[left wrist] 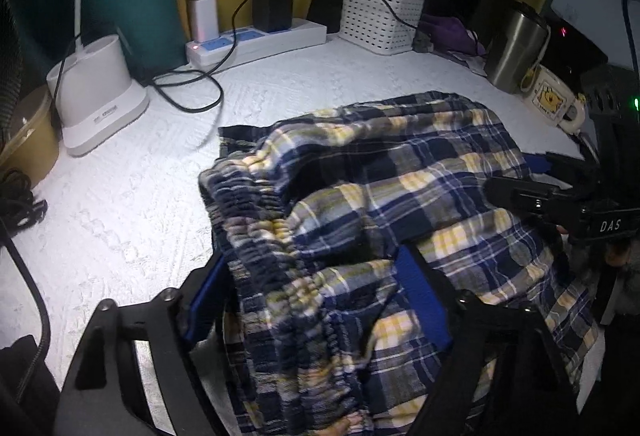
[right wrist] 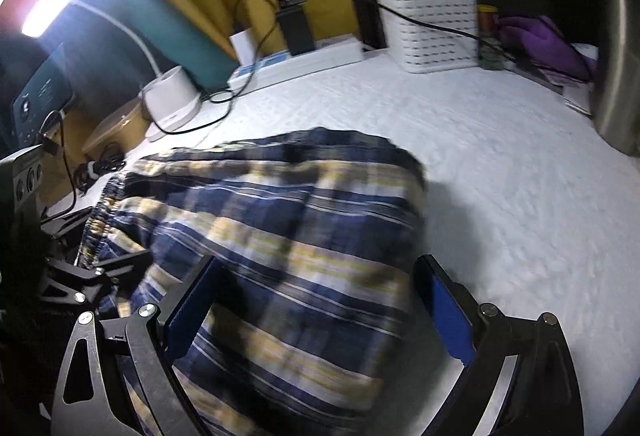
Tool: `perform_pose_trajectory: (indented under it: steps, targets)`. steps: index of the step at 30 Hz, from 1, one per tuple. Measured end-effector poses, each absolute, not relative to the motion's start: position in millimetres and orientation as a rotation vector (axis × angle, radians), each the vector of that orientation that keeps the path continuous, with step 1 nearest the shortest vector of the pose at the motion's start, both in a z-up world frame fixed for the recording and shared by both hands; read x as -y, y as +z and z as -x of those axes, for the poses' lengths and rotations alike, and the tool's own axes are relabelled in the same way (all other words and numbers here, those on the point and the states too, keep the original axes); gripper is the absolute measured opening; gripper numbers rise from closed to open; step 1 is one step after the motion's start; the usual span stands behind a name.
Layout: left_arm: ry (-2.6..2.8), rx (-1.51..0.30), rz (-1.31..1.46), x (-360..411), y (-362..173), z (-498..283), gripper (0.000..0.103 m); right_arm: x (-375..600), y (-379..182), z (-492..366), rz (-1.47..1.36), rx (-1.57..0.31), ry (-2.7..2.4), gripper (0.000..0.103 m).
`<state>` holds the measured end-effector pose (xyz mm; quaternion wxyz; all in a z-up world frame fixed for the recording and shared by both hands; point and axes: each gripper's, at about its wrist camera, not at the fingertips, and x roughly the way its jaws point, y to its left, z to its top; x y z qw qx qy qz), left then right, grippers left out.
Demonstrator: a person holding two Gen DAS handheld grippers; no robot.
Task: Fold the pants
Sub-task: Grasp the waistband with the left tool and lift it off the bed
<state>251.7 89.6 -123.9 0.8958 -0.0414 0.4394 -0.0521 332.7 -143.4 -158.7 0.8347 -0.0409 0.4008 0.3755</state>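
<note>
both tongs wide open over bunched plaid pants, gripping nothing

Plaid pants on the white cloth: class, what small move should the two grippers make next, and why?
Probably close the left gripper on the gathered elastic waistband of the blue-and-yellow plaid pants: its blue pads straddle the bunched fabric with jaws apart.
</note>
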Motion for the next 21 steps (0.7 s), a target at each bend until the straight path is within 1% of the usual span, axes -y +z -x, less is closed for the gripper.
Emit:
perform_pose_trajectory:
  steps: [3,5,6,7,8,9,10,11,12,13,15,18,21]
  targets:
    - [-0.111,-0.909,0.082,-89.2,-123.9,-251.8,0.073,136.3,-158.3,-333.2,0.087,-0.848,0.802,0.096]
    - [-0.113,-0.902,0.085,-89.8,-122.7,-250.2,0.058,134.2,-158.5,-334.0,0.076,-0.847,0.816,0.095]
    - [-0.121,-0.9,0.088,-88.9,-122.1,-249.5,0.054,133.3,-158.4,-333.4,0.076,-0.843,0.828,0.083]
    - [-0.126,-0.899,0.087,-87.3,-121.8,-248.7,0.047,131.8,-157.6,-331.0,0.09,-0.832,0.83,0.073]
    - [-0.132,-0.899,0.081,-84.9,-121.8,-248.3,0.042,131.0,-157.7,-329.3,0.099,-0.827,0.835,0.067]
    - [-0.134,-0.897,0.068,-81.9,-121.3,-247.7,0.039,130.2,-157.6,-327.6,0.103,-0.822,0.845,0.059]
    - [-0.141,-0.895,0.066,-79.8,-120.3,-247.1,0.033,129.9,-157.5,-325.9,0.105,-0.816,0.848,0.051]
    - [-0.144,-0.893,0.071,-78.8,-119.1,-246.2,0.03,130.0,-157.4,-325.5,0.102,-0.813,0.847,0.046]
    - [-0.147,-0.892,0.076,-77.7,-118.0,-245.9,0.029,130.6,-157.0,-324.7,0.094,-0.809,0.85,0.039]
    - [-0.145,-0.89,0.076,-76.7,-116.6,-244.9,0.029,130.8,-156.2,-323.6,0.09,-0.804,0.852,0.035]
    - [-0.145,-0.874,0.079,-74.9,-110.5,-240.7,0.028,132.0,-152.5,-318.4,0.094,-0.783,0.849,0.031]
    - [-0.158,-0.826,0.084,-71.4,-96.2,-230.5,0.027,137.0,-139.8,-307.9,0.102,-0.724,0.843,0.027]
    - [-0.162,-0.78,0.082,-66.5,-81.3,-219.4,0.027,141.3,-122.6,-294.8,0.111,-0.659,0.838,0.026]
